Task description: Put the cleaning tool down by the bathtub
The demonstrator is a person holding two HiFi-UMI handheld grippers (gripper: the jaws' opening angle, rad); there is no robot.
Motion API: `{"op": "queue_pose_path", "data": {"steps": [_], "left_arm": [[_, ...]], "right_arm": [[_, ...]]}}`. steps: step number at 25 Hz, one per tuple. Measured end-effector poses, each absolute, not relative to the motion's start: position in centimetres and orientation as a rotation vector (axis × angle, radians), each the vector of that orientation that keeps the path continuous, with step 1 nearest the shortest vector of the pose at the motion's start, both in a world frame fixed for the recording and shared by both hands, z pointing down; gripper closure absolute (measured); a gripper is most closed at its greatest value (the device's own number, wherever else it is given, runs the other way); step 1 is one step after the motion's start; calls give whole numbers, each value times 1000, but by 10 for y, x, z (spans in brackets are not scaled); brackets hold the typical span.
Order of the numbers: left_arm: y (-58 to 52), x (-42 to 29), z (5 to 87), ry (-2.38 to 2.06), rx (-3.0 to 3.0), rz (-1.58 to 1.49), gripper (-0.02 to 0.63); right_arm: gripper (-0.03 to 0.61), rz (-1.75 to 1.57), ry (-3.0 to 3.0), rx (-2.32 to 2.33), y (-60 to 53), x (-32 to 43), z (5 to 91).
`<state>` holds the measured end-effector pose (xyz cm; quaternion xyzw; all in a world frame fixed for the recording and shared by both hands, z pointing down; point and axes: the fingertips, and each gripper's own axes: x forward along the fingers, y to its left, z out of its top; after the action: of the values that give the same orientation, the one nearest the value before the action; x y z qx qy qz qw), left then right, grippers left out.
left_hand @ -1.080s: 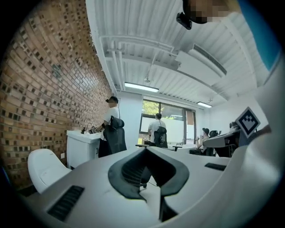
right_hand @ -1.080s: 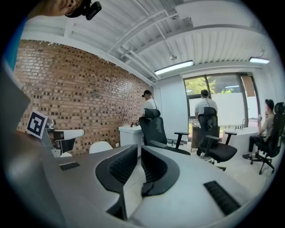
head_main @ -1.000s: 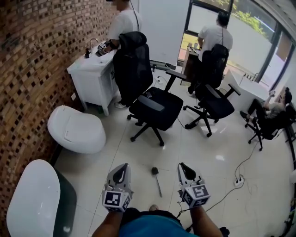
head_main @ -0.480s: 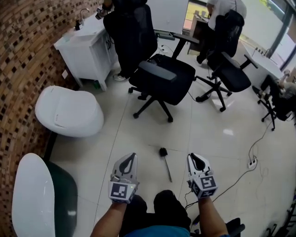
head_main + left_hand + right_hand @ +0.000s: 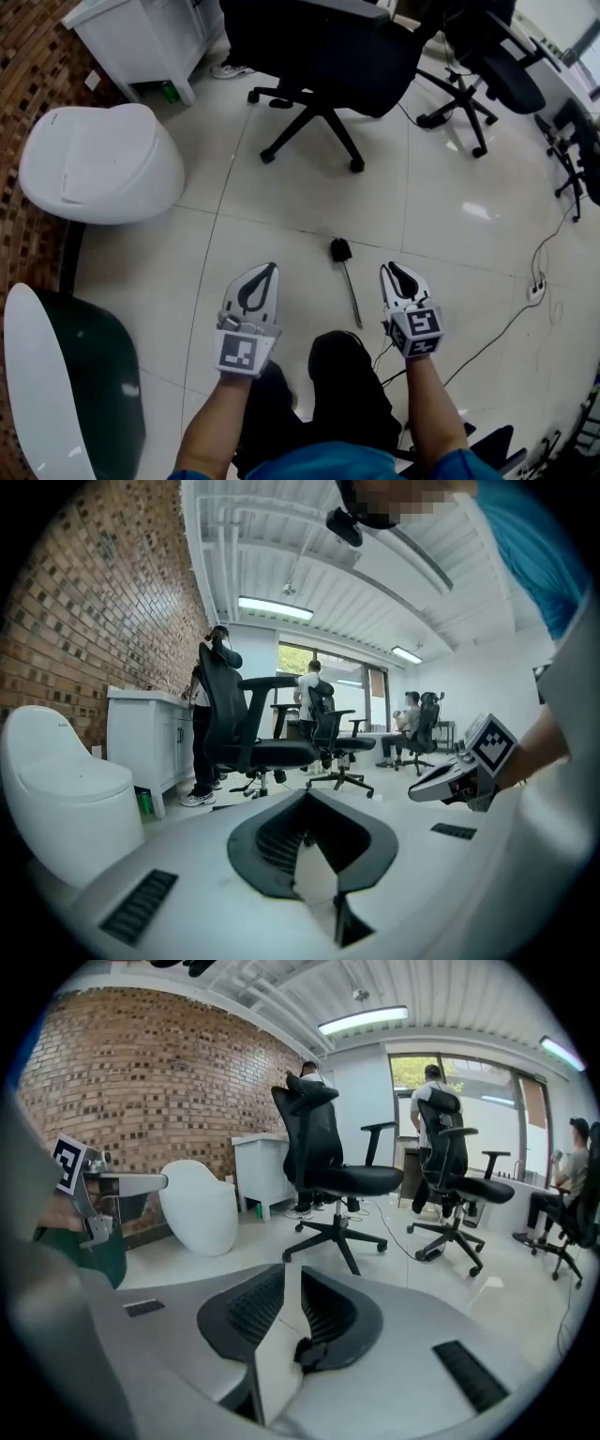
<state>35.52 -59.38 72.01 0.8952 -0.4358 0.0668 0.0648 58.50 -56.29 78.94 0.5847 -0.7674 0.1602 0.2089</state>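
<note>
Cleaning tool [image 5: 348, 281]: lying on floor, well right of bathtub [image 5: 33, 375] | we are judging it light, stiff, and planning a mid-handle pinch | right gripper [image 5: 387, 270]: jaws just been opening, partway, empty | left gripper [image 5: 270, 270]: jaws together, empty, nearer bathtub.

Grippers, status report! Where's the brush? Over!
Left gripper shut, empty. Right gripper just opening, holding nothing. Brush on floor between them. Nothing in the way.

The cleaning tool [image 5: 345, 281] is lying on the floor [image 5: 272, 211], well apart from the bathtub [image 5: 56, 394] sitting at the near left. The toilet [image 5: 98, 164] is standing behind the bathtub, with the cabinet [image 5: 141, 33] behind it. An office chair [image 5: 319, 56] is standing behind the tool.
</note>
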Motion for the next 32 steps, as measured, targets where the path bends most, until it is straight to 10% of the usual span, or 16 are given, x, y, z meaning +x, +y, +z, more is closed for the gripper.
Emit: {"op": "queue_pose_path", "data": {"steps": [18,32], "left_arm": [[-611,364,923,-1286,2682,309,614],[-608,367,944,-1244,2666,395,614]], "right_arm": [[445,783,-1807,1342,-536,613,1209],[426,902,-1610,1189,-513,615,1319]]}}
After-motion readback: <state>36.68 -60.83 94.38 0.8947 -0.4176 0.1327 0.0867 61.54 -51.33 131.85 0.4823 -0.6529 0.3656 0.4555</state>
